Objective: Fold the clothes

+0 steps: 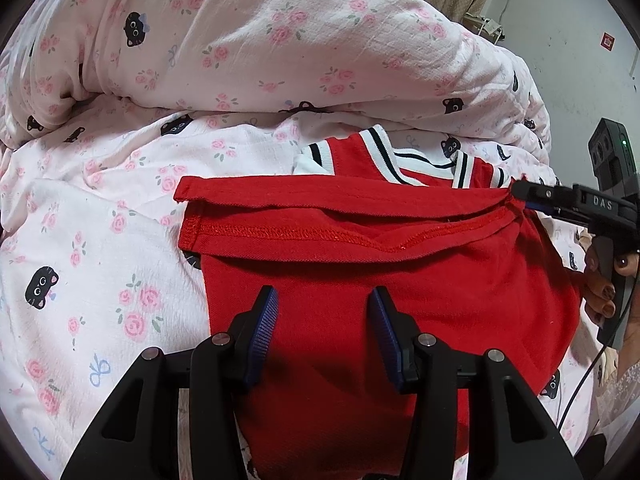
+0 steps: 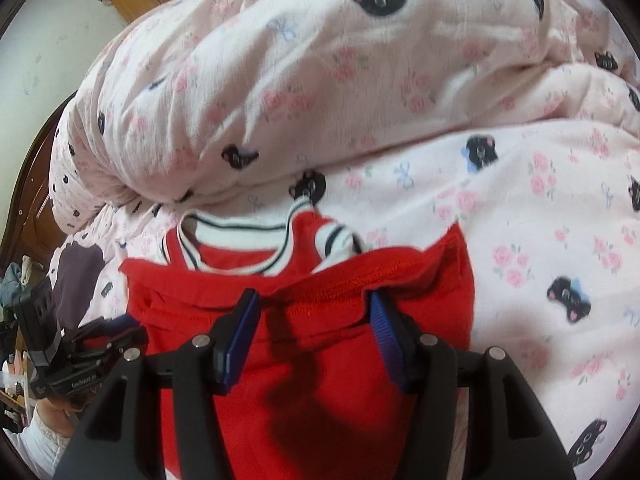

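Hovering with its blue pads apart and nothing between them, the left claw (image 1: 322, 300) sits just over the red knit shirt with striped white collar (image 1: 360, 280) on the floral quilted bed cover (image 1: 100, 220). Judging by the hem doubled up toward the collar, folding is partway done. The right claw (image 2: 314, 306) stands spread, its far pad touching the hem edge without gripping it.

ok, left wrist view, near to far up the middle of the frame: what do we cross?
left gripper fingers → red shirt body → its folded-up hem → striped white collar → floral cat-print bedsheet → bunched duvet in the same print.
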A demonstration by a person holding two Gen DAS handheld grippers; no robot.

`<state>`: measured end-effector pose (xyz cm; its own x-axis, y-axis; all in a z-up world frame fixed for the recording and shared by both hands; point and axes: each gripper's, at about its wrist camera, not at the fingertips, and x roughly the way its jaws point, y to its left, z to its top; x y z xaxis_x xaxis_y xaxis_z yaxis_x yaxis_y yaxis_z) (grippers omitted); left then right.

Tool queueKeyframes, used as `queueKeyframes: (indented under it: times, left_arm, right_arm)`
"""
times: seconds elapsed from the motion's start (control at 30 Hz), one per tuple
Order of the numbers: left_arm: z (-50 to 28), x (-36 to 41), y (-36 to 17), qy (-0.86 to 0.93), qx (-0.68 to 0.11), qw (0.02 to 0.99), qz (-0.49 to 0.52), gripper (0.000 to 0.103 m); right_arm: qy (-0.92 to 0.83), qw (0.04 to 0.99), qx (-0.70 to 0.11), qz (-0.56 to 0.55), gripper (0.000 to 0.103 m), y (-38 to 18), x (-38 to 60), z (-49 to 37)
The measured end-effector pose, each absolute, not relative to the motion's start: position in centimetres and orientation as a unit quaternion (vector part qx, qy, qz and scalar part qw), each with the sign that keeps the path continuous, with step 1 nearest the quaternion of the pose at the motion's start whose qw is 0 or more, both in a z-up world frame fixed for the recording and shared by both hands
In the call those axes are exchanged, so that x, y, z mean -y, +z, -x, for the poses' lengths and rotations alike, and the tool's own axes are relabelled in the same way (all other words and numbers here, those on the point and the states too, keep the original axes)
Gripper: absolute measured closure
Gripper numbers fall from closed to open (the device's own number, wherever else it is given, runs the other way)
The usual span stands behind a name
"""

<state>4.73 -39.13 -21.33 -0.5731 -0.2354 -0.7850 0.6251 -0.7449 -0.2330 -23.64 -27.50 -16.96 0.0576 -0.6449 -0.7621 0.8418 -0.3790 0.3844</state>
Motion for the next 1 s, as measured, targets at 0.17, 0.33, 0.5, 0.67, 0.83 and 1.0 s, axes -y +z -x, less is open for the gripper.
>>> queueKeyframes:
  times: [0.17, 0.33, 0.5, 0.67, 0.83, 1.0]
  left_arm:
    - [-4.7, 39.2, -21.1, -0.849, -0.254, 0.255, -0.386, 0.060]
    - [-4.1, 40.5, -20.4, -0.847, -0.260, 0.260, -0.383, 0.060]
    - [-3.6, 42.4, -20.3, -0.841, -0.273, 0.269, -0.383, 0.060]
    - [-3.7, 43.3, -19.3, -0.839, -0.267, 0.281, -0.381, 0.060]
    - [-3.2, 43.3, -19.5, -0.833, -0.258, 0.281, -0.401, 0.060]
    - [-3.1, 42.6, -19.7, -0.836, -0.248, 0.274, -0.406, 0.060]
  right_arm:
    - [-0.689, 0.540, -0.091, -0.475, 0.045, -17.1, 27.9, 24.5]
    - [-0.710, 0.519, -0.068, -0.471, 0.045, -17.1, 27.3, 25.7]
    - [-0.718, 0.517, -0.053, -0.464, 0.045, -16.3, 26.6, 26.0]
    - [-0.714, 0.540, -0.067, -0.440, 0.045, -14.6, 26.2, 25.0]
    - [-0.725, 0.541, -0.115, -0.410, 0.045, -13.5, 26.5, 23.3]
    - [-0.721, 0.546, -0.219, -0.368, 0.045, -13.3, 28.8, 19.1]
